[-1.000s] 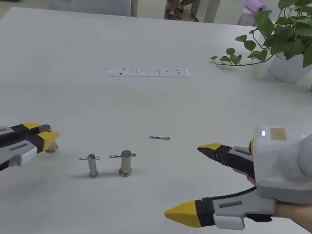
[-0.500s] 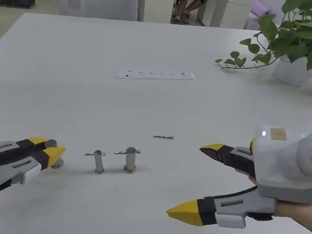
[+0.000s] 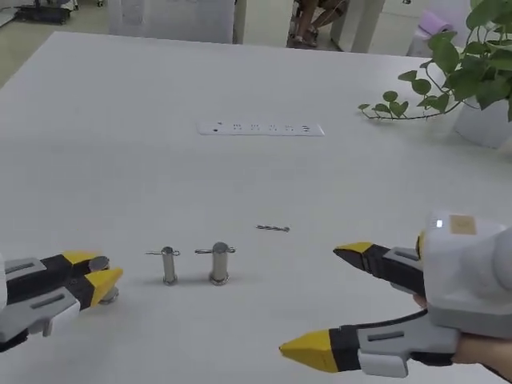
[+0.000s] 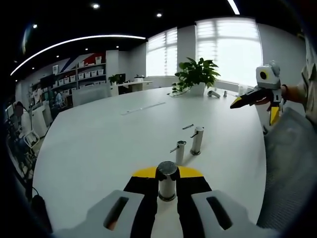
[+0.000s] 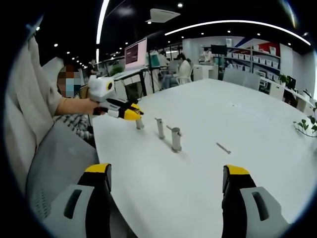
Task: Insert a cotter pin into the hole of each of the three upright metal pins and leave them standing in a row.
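Near left: left gripper clamped on the third metal pin, which is upright, silvery and flat-headed. To its right the middle pin and right pin stand in line, with inserted cotter pins crosswise near their heads. A loose cotter pin lies flat, farther right. Near right: right gripper, jaws wide apart, empty.

Two standing pins are blocking the way just right of the left tongs; bare table is lying wide open between them and the right tongs
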Available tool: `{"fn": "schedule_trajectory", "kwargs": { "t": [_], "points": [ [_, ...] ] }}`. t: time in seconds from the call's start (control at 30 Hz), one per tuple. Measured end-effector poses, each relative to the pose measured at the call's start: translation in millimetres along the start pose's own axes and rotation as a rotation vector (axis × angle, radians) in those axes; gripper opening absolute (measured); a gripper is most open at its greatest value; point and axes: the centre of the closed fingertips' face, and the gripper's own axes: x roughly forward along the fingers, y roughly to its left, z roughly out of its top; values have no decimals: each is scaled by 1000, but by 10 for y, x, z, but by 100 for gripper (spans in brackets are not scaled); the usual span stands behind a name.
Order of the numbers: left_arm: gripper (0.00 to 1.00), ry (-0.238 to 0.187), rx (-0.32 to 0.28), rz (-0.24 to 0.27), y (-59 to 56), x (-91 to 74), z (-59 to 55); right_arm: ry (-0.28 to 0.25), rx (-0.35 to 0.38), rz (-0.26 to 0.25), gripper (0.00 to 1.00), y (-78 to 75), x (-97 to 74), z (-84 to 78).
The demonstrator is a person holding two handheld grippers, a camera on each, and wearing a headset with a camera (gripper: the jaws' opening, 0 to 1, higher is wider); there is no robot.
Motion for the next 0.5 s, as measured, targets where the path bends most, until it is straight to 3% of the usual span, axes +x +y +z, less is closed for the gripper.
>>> {"fn": "schedule_trajectory", "kwargs": {
  "t": [0.17, 0.5],
  "points": [
    [11, 2, 15, -35, -179, -4, -2, -1, 3, -4, 93, 1, -17, -16],
    [11, 0, 43, -95, -412, 48, 42, 1, 11, -12, 93, 6, -52, -49]
  ]
}}
